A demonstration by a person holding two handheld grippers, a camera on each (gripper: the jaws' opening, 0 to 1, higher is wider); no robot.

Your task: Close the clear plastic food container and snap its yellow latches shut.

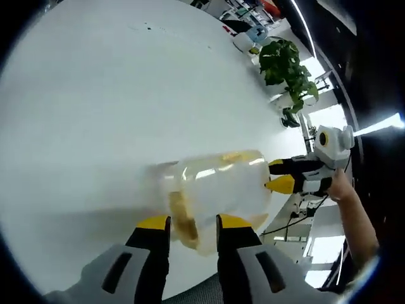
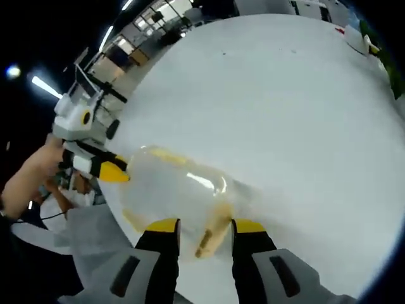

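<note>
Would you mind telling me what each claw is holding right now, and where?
Both are at the container, one at each end by a yellow latch; whether either actually grips it cannot be told.

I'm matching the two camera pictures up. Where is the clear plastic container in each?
Left gripper view: clear plastic container low centre, just past the left gripper.
Right gripper view: container lower left of centre, past the right gripper.
Shared landmark: the white table.
</note>
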